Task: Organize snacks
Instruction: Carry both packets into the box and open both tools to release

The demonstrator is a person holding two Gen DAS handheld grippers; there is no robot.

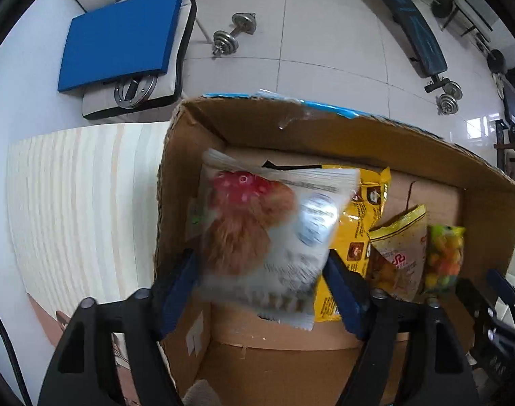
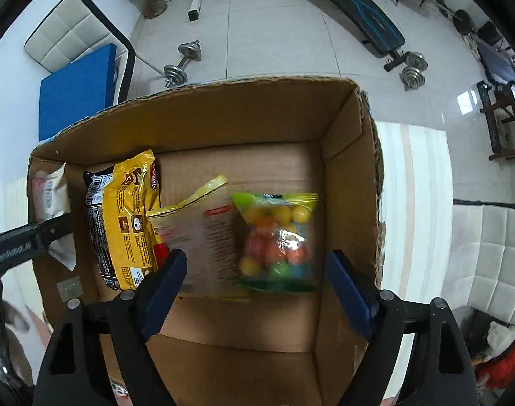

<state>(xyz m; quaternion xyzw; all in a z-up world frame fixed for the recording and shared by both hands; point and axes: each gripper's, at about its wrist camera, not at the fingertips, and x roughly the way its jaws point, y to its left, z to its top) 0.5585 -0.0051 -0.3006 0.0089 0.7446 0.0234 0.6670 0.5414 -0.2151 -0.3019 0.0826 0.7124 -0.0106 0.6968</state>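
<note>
An open cardboard box (image 1: 325, 128) (image 2: 223, 118) fills both views from above. My left gripper (image 1: 257, 287) hangs over its left end. A white snack bag with a hen picture (image 1: 257, 223) sits blurred between its blue fingers (image 1: 176, 287), loose rather than pinched. My right gripper (image 2: 257, 287) stands open over the right end. Below it a clear bag of coloured candy balls (image 2: 277, 240) (image 1: 445, 257) is blurred, untouched by the fingers. On the box floor lie a yellow packet (image 2: 129, 216) (image 1: 355, 233) and a clear bag with a yellow top (image 2: 203, 230) (image 1: 399, 250).
The box stands on a pale striped tabletop (image 1: 71, 203). Beyond it are a chair with a blue cushion (image 1: 122, 44), dumbbells (image 1: 235, 34) on the tiled floor and a workout bench (image 1: 416, 23). A white padded seat (image 2: 487, 253) is at the right.
</note>
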